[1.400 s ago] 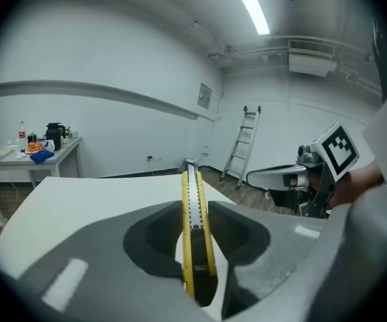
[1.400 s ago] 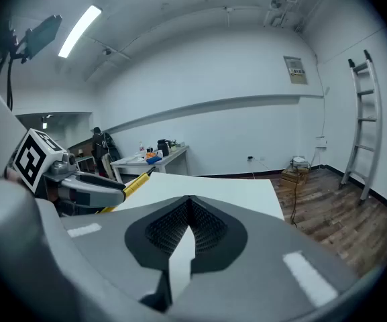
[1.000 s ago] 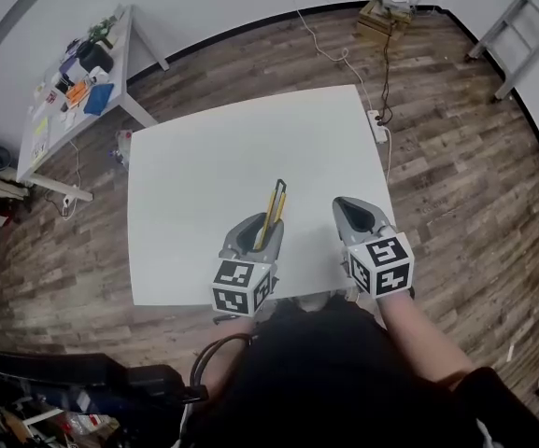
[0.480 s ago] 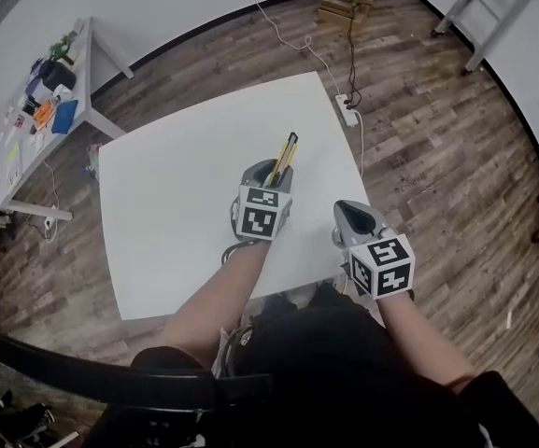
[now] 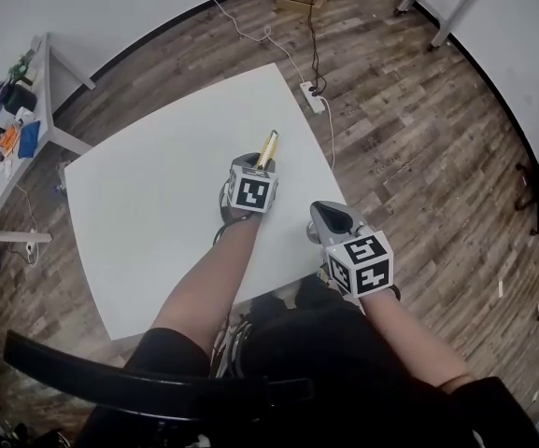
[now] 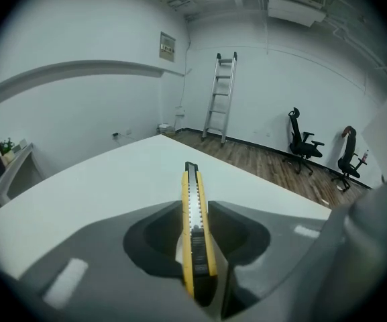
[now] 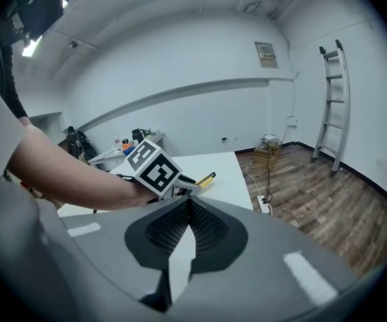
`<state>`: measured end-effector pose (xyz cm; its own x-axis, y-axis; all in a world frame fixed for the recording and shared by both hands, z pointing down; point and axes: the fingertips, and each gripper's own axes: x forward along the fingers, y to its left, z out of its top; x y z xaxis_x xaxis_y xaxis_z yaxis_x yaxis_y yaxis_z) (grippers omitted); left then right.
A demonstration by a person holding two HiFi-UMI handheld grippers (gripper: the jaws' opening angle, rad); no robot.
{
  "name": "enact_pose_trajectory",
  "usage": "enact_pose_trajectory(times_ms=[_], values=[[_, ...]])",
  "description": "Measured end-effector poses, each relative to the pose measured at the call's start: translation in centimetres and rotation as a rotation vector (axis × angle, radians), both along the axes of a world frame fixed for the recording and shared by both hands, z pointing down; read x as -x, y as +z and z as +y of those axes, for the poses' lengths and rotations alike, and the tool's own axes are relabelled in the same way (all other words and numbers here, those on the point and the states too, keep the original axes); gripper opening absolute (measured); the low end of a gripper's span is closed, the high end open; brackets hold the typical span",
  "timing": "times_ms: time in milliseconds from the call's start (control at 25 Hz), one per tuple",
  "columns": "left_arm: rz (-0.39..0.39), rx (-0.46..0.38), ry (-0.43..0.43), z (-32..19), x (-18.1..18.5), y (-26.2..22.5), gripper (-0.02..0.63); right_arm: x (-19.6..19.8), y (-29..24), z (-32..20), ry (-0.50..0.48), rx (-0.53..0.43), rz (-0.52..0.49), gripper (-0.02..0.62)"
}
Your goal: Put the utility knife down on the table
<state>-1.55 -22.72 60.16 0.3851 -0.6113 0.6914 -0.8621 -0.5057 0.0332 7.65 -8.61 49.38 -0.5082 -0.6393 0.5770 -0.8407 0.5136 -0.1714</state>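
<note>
1. The cube (image 5: 253, 192) on each gripper carries black-and-white square markers. A wall notice (image 6: 168, 46) is too small to read.
2. The left gripper (image 5: 253, 166) pinches the yellow utility knife (image 6: 194, 227) between its jaws. The knife juts forward past them, over the white table (image 5: 157, 213).
3. The right gripper (image 5: 331, 218) has its jaws pressed together on nothing, by the table's near edge.
4. The knife's rear end is hidden inside the jaws, and whether the knife touches the table cannot be told.

Yellow utility knife (image 6: 193, 220) juts forward edge-up, clamped between the jaws.

Yellow-and-black utility knife (image 6: 197, 231), white table (image 5: 148, 203), brown wood-plank floor (image 5: 409, 138), silver ladder (image 6: 218, 99)
</note>
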Motion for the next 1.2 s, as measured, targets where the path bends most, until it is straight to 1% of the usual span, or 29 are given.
enact_pose_trajectory(times_ms=[160, 280, 400, 560, 600, 680, 720, 800, 840, 920, 960, 1080, 1200], values=[[-0.011, 0.016, 0.019, 0.0, -0.7, 1.4, 0.227, -0.6, 0.2, -0.5, 0.015, 0.000, -0.003, 0.026], [-0.012, 0.030, 0.010, -0.2, -0.7, 2.2, 0.227, -1.1, 0.3, -0.8, 0.022, 0.000, -0.005, 0.026], [-0.011, 0.030, 0.011, -0.4, -1.0, 2.3, 0.227, -1.8, 1.0, -0.6, 0.028, 0.022, -0.006, 0.026], [0.011, 0.040, 0.018, -0.5, -1.1, 2.4, 0.233, -1.9, 1.4, -0.7, 0.036, 0.036, -0.011, 0.026], [0.030, 0.048, 0.016, -0.5, -1.1, 2.2, 0.244, -1.8, 1.4, -0.8, 0.036, 0.035, -0.012, 0.026], [0.069, 0.053, 0.000, -0.4, -1.1, 1.6, 0.305, -1.7, 1.3, -1.0, 0.035, 0.032, -0.015, 0.026], [0.080, 0.045, -0.009, -0.4, -1.0, 1.1, 0.315, -1.7, 1.3, -1.1, 0.034, 0.030, -0.018, 0.026], [0.103, 0.010, -0.023, -0.4, -0.8, -0.5, 0.318, -1.7, 1.2, -1.3, 0.035, 0.028, -0.024, 0.026], [0.122, -0.014, -0.029, -0.2, -0.8, -1.7, 0.307, -1.8, 1.1, -1.4, 0.036, 0.027, -0.028, 0.026], [0.164, -0.077, -0.038, 1.0, -0.5, -4.6, 0.155, -1.9, 0.9, -1.7, 0.036, 0.025, -0.038, 0.026], [0.183, -0.117, -0.042, 1.8, -0.1, -6.3, 0.103, -1.8, 0.7, -1.8, 0.035, 0.021, -0.043, 0.026], [0.234, -0.230, -0.069, 4.9, 1.9, -11.7, 0.101, -1.0, -0.3, -2.7, 0.017, -0.007, -0.058, 0.026], [0.261, -0.330, -0.129, 8.3, 4.5, -16.3, 0.101, 0.6, -2.2, -3.6, -0.018, -0.057, -0.078, 0.026]])
